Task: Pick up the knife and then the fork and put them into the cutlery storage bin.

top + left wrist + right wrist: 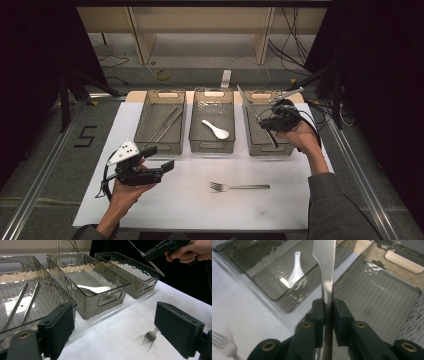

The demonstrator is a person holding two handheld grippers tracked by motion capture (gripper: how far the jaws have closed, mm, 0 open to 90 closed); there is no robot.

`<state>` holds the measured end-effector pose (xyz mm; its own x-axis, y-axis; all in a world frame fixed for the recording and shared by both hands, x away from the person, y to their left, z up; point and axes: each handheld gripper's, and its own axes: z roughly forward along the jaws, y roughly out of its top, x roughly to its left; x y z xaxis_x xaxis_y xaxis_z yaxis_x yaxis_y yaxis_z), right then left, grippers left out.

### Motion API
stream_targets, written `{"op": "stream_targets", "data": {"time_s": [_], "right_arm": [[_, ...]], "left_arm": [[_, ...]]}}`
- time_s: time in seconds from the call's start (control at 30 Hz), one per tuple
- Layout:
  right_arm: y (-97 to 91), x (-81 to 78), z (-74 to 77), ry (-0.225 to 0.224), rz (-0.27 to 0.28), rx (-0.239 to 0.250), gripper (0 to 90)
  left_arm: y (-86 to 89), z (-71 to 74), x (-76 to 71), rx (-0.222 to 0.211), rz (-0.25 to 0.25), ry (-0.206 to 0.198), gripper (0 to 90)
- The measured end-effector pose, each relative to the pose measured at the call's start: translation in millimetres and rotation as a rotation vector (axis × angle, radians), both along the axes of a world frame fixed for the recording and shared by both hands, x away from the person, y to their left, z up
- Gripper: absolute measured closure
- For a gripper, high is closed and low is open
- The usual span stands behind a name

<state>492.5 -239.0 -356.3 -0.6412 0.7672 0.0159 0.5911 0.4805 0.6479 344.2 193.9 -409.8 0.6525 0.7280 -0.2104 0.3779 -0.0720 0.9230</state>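
My right gripper [266, 123] is shut on a metal table knife [247, 100] and hangs over the right clear bin [265, 150]. In the right gripper view the knife [325, 265] is clamped upright between the jaws of this gripper [327, 307], blade end pointing away, above the bin's bare floor [387, 297]. My left gripper [161, 157] is held above the left part of the white mat, its jaws wide open with nothing between them [113, 315]. A metal fork [240, 187] lies on the mat, tines to the left.
Three clear bins stand in a row at the mat's far edge. The left bin [159, 146] holds metal chopsticks [167, 124], the middle bin [211, 146] a white spoon [216, 130]. The white mat [200, 210] covers the table; dark floor surrounds it.
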Motion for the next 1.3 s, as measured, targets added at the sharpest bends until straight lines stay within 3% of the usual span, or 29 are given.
{"op": "stream_targets", "data": {"time_s": [0.23, 0.73, 1.3], "right_arm": [[-5.1, 20.8, 3.1, 0.011, -0.053, -0.003, 80.7], [-8.0, 43.8, -7.1, 0.041, -0.132, -0.001, 80.6], [-5.7, 56.1, -22.1, 0.076, -0.165, -0.045, 80.6]], "left_arm": [[0.2, 0.6, -0.6, -0.003, 0.0, -0.004, 15.5], [1.0, 0.7, -0.4, -0.006, 0.003, -0.008, 15.5], [1.4, 1.1, -0.7, -0.01, 0.004, -0.011, 15.5]]}}
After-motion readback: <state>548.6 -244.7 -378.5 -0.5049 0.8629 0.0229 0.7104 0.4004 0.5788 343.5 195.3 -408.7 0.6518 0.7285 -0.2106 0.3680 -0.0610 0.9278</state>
